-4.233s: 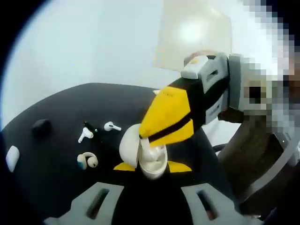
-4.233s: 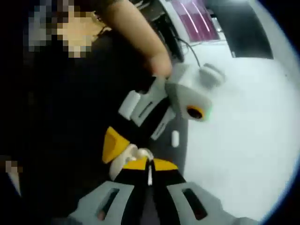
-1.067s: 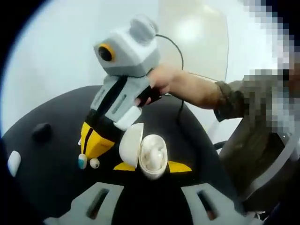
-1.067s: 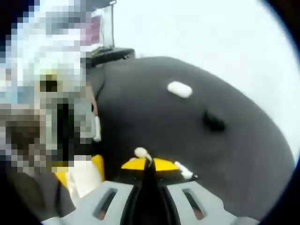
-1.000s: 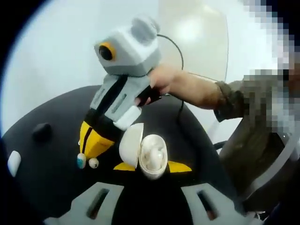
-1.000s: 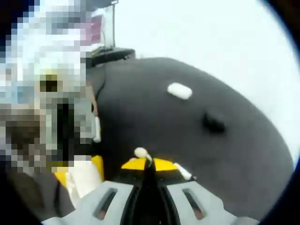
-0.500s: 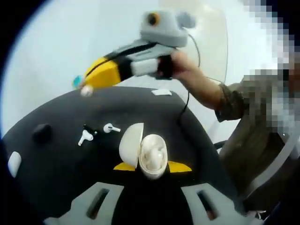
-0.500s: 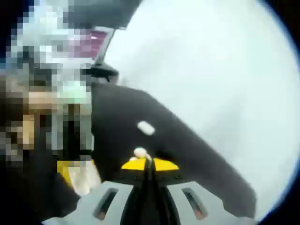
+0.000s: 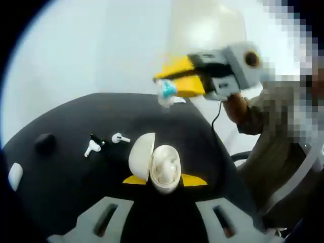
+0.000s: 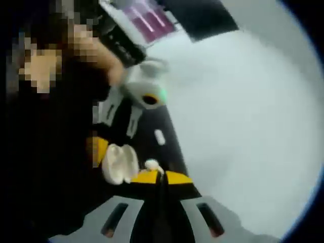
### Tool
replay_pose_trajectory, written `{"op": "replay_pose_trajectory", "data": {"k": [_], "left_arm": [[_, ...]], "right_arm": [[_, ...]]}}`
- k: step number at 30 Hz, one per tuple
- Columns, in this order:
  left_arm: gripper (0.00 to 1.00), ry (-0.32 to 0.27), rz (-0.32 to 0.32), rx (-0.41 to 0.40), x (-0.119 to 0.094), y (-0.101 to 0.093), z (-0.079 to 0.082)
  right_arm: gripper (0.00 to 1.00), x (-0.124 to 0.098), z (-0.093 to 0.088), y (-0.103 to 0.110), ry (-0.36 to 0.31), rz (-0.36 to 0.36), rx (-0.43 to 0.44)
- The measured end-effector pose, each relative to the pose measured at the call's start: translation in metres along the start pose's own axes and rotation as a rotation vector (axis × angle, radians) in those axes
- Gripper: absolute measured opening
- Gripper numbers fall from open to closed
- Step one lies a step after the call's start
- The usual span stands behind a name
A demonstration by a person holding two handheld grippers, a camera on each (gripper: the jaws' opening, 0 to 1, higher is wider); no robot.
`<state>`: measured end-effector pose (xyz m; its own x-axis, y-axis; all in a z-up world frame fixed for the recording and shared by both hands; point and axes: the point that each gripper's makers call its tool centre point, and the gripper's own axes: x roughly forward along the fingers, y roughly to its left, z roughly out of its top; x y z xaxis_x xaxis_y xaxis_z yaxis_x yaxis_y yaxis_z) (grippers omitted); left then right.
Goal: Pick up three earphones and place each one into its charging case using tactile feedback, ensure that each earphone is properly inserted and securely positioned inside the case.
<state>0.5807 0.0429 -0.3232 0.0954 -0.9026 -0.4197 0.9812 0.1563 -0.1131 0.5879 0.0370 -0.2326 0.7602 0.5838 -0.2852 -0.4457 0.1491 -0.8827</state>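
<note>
White case [image 9: 161, 168] open in left gripper [image 9: 164, 180] | right gripper [image 10: 161, 176] pinching earphone [image 10: 151, 164]

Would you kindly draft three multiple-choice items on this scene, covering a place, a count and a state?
1. Where is the open white case?
A. between the left gripper's yellow tips
B. lying on the black mat beside the loose earbuds
C. on the white floor

2. How many white stem earbuds lie loose on the mat?
A. none
B. two
C. five

3. What is the right gripper doing?
A. hanging open
B. shut on nothing
C. shut on a white and teal earbud

Answers: 1 A, the tips flank the case. 2 B, two lie left of the case. 3 C, the earbud sits at its closed tips above the mat.
</note>
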Motion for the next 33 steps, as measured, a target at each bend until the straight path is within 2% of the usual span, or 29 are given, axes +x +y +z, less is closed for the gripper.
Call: {"op": "replay_pose_trajectory", "data": {"k": [7,15,24,33], "left_arm": [[0.19,0.000,0.001,-0.001,0.001,-0.001,0.000],[0.19,-0.001,0.000,0.001,0.001,-0.002,0.000],[0.19,0.000,0.002,0.004,0.000,-0.005,-0.002],[0.19,0.000,0.005,0.005,-0.001,-0.005,-0.003]], "right_arm": [[0.06,0.008,-0.005,0.022,0.044,0.044,-0.135],[0.06,0.017,-0.009,0.037,0.081,0.086,-0.205],[0.06,0.018,-0.013,0.040,0.113,0.108,-0.204],[0.07,0.017,-0.011,0.040,0.128,0.093,-0.223]]}}
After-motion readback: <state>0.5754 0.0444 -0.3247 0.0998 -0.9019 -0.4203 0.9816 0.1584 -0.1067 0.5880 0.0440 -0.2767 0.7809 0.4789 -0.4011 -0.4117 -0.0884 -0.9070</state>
